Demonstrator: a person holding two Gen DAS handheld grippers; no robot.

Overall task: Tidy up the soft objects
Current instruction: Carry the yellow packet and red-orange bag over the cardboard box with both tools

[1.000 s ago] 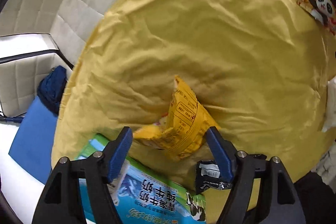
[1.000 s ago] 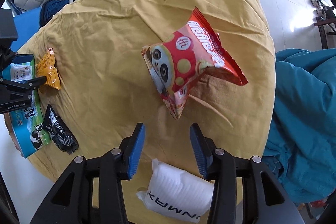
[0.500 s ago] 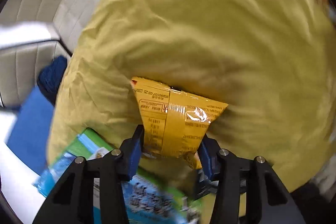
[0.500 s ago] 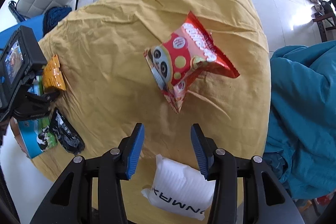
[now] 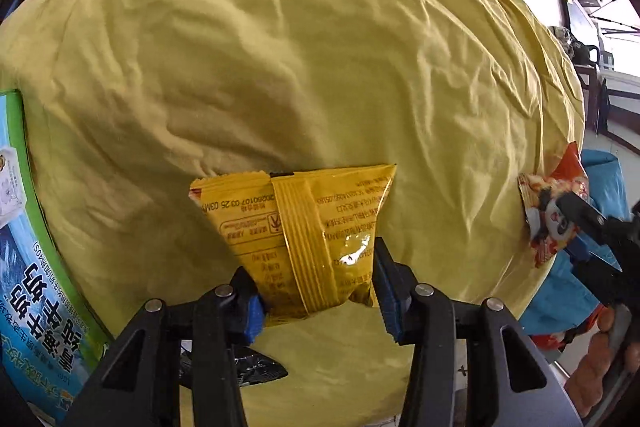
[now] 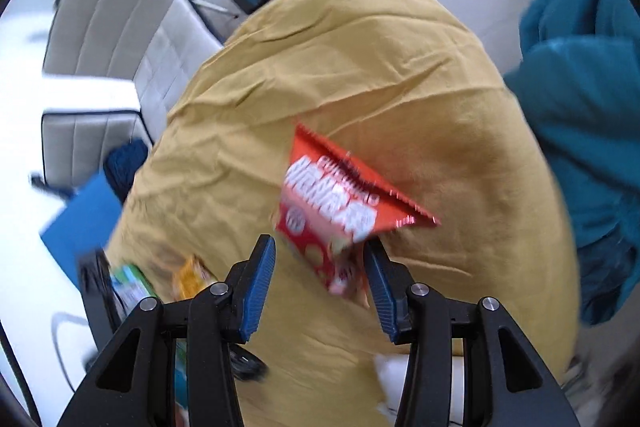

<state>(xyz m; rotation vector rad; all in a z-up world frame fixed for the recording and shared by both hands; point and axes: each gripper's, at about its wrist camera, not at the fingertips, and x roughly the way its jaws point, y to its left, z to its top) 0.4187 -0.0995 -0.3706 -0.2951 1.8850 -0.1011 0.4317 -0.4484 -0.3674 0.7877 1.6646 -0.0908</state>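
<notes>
My left claw (image 5: pixel 316 287) has its blue pads pressed on the yellow packet (image 5: pixel 304 227). My right claw (image 6: pixel 320 287) stands spread, the red packet (image 6: pixel 340 219) against its right pad only.

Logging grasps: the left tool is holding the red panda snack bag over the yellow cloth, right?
Not quite: the left tool is holding the yellow snack bag, not the red one, over the yellow cloth. The left wrist view shows it.
</notes>
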